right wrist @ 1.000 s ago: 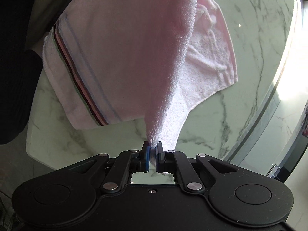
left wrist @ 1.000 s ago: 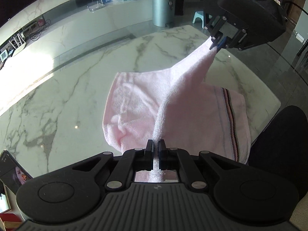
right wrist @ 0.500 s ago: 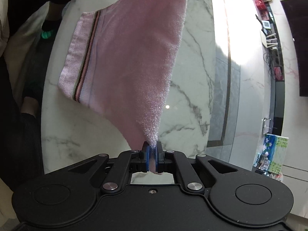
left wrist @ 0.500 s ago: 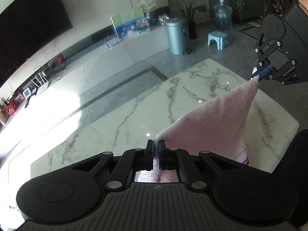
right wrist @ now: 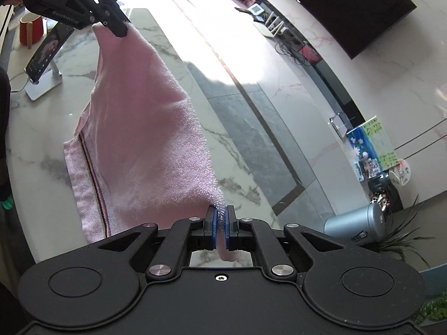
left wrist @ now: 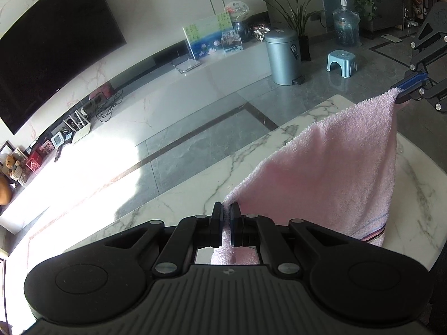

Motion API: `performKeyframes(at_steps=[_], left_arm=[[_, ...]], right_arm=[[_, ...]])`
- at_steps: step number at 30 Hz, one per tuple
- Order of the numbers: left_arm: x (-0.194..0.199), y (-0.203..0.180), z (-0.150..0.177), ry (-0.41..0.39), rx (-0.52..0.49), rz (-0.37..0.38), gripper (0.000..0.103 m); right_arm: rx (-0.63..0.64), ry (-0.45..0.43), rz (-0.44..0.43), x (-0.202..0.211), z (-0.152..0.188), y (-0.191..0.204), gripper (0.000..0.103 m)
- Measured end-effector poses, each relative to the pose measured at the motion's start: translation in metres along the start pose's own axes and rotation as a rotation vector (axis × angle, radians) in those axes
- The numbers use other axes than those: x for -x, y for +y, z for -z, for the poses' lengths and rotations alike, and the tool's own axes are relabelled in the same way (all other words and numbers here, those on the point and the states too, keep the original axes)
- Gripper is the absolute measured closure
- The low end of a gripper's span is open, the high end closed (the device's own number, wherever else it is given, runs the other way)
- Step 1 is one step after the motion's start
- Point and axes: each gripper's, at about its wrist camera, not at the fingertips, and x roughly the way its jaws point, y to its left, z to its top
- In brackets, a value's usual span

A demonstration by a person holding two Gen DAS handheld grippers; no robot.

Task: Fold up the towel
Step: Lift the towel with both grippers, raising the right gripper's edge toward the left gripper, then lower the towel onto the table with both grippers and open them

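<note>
A pink towel with a dark striped band near its lower hem hangs in the air above the white marble table. My left gripper is shut on one top corner of it. My right gripper is shut on the other top corner. The top edge is stretched between them. The right gripper also shows at the right edge of the left wrist view. The left gripper shows at the top left of the right wrist view. The towel hangs down with its striped hem close to the table.
A phone on a metal stand and a red cup stand on the table's far end. Beyond the table edge are a grey floor, a silver bin, a blue stool and a TV wall.
Both grippers have lifted the towel off the table and moved apart. The towel went from lying partly on the marble to hanging stretched between them.
</note>
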Motion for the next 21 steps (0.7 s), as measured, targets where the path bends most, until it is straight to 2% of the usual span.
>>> performKeyframes(at_steps=[6,11,15,18,21], left_arm=[[-0.015,0.018,-0.029,-0.017,0.01,-0.043,0.099],[-0.017,0.024,-0.059,-0.094,0.003,-0.087,0.099],[-0.012,0.024,-0.071,-0.158,-0.002,-0.089,0.099],[-0.012,0.016,-0.065,-0.167,-0.036,-0.071,0.099],[-0.018,0.007,-0.049,-0.137,-0.065,-0.037,0.099]], right_arm=[[-0.042,-0.012,0.097,-0.017,-0.011,-0.028,0.1],[-0.102,-0.053,0.208,-0.028,-0.016,-0.054,0.1],[-0.143,-0.077,0.275,-0.025,-0.013,-0.067,0.1],[-0.139,-0.07,0.264,-0.025,-0.003,-0.065,0.1],[-0.129,-0.047,0.215,-0.03,0.012,-0.052,0.1]])
